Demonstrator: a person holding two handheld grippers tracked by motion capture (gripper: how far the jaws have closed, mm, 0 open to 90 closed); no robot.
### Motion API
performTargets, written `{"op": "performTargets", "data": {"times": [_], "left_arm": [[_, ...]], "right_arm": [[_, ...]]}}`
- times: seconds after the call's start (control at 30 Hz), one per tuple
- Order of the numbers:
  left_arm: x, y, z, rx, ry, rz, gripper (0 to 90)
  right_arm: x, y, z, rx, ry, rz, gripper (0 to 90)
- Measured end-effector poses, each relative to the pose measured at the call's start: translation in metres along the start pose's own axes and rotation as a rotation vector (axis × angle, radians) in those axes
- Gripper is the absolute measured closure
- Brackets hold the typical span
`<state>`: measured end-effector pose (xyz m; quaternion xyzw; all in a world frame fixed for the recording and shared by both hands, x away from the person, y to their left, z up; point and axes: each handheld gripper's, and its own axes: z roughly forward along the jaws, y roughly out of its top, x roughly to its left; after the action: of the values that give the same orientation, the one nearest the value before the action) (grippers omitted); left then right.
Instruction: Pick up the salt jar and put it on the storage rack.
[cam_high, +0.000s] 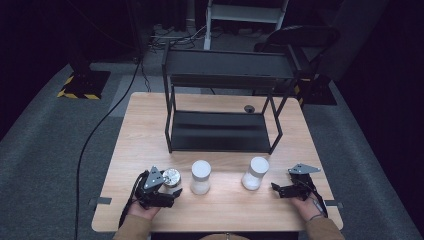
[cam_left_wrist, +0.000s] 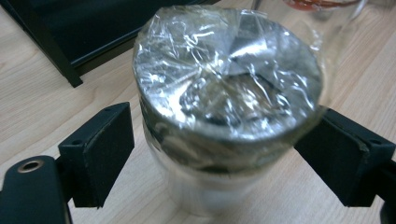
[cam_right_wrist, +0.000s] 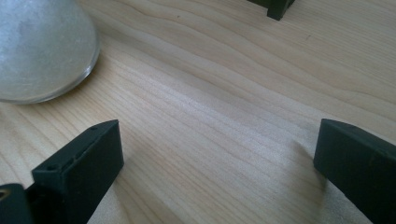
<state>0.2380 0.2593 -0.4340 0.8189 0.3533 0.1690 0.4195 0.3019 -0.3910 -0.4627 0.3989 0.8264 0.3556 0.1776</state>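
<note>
Left gripper (cam_left_wrist: 219, 154) sits wide open around a foil-topped jar (cam_left_wrist: 224, 93), jaws not touching it. Right gripper (cam_right_wrist: 219, 158) gapes over bare table (cam_right_wrist: 224, 84). No readable labels anywhere.

Dim surroundings, lit table (cam_high: 220, 200); glare on blurred foil lid (cam_left_wrist: 229, 70).

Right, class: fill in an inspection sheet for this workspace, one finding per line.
Surface: light wooden table, a small dark round fitting near its far edge.
Job's things: foil-topped, film-wrapped jar at front left; two white cylindrical containers mid-front; black two-tier metal shelf, nothing on it.
Clutter: nothing seen.
Grippers: left gripper open, jaws either side of the jar, contact unclear; right gripper open over bare wood.
Cables: black cable across the floor at left.
Surroundings: grey carpet, hazard-striped stand base, black chair.
</note>
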Motion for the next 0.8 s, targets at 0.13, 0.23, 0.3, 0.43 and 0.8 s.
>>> {"op": "performTargets", "data": {"times": [0.13, 0.23, 0.3, 0.43, 0.8], "left_arm": [[0.005, 0.004, 0.005, 0.006, -0.023, -0.001, 14.7], [0.010, 0.008, 0.011, 0.040, -0.051, -0.009, 17.8], [0.012, 0.009, 0.012, 0.053, -0.055, -0.008, 20.7], [0.013, 0.012, 0.010, 0.063, -0.048, -0.002, 29.0], [0.008, 0.039, 0.015, 0.146, -0.028, 0.016, 30.3]], "right_arm": [[0.000, 0.000, 0.000, 0.000, 0.000, 0.000, 1.1], [0.000, 0.000, 0.000, 0.000, 0.000, 0.000, 1.1], [0.000, 0.000, 0.000, 0.000, 0.000, 0.000, 1.1], [0.000, 0.000, 0.000, 0.000, 0.001, -0.001, 1.1], [-0.001, 0.000, 0.000, 0.000, 0.004, -0.003, 1.1]]}}
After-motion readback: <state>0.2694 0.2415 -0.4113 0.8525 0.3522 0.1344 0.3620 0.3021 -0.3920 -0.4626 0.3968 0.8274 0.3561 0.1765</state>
